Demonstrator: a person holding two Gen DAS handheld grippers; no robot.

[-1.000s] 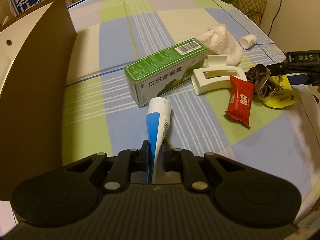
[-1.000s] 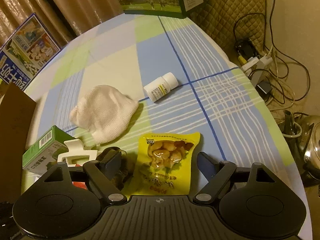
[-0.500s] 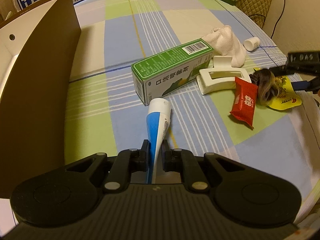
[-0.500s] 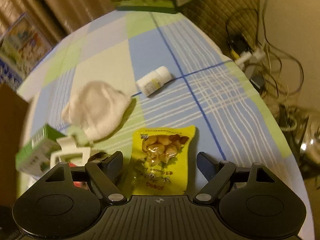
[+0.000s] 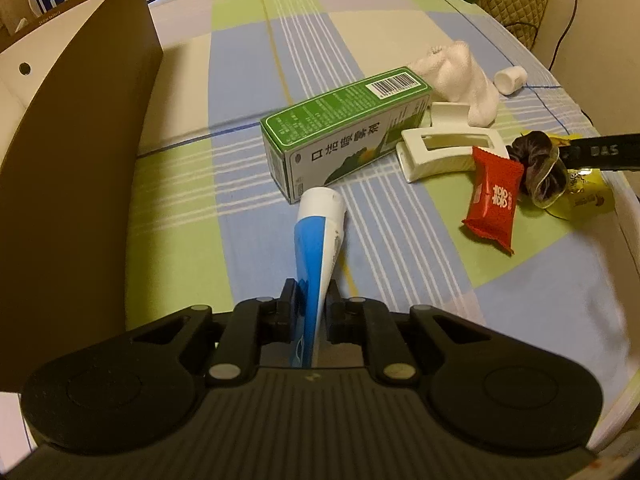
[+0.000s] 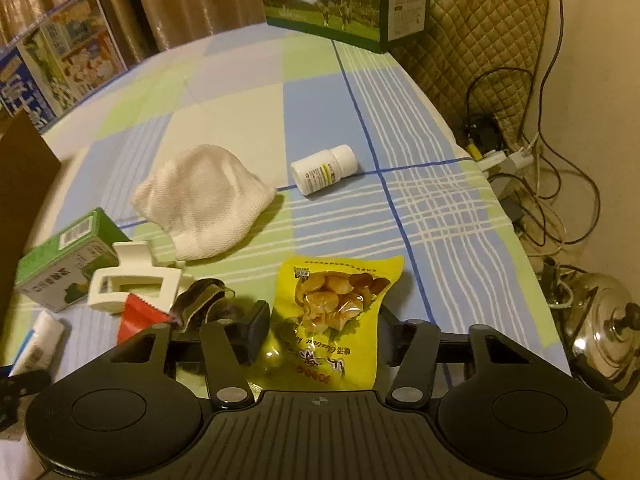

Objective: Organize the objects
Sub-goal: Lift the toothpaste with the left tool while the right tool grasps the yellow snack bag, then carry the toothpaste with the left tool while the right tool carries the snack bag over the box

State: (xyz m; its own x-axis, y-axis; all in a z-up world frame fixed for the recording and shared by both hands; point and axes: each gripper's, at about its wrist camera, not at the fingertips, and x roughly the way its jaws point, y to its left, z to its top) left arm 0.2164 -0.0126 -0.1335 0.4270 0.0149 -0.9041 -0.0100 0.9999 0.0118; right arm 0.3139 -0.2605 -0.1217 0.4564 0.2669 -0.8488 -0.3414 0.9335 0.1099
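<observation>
Leftward, brown bag wall (image 5: 76, 184) (tall), bare tablecloth (image 5: 248, 60) beyond

The right gripper (image 6: 322, 326) has just been closing: its jaws, earlier set wide on either side of the yellow snack packet (image 6: 336, 316), are now drawn in to the packet's two edges at the lower centre of the right wrist view, and firm contact cannot be told. In the left wrist view, the right gripper's black finger (image 5: 600, 151) is now seen lower at the right edge, over the dark scrunchie (image 5: 540, 168).
</observation>
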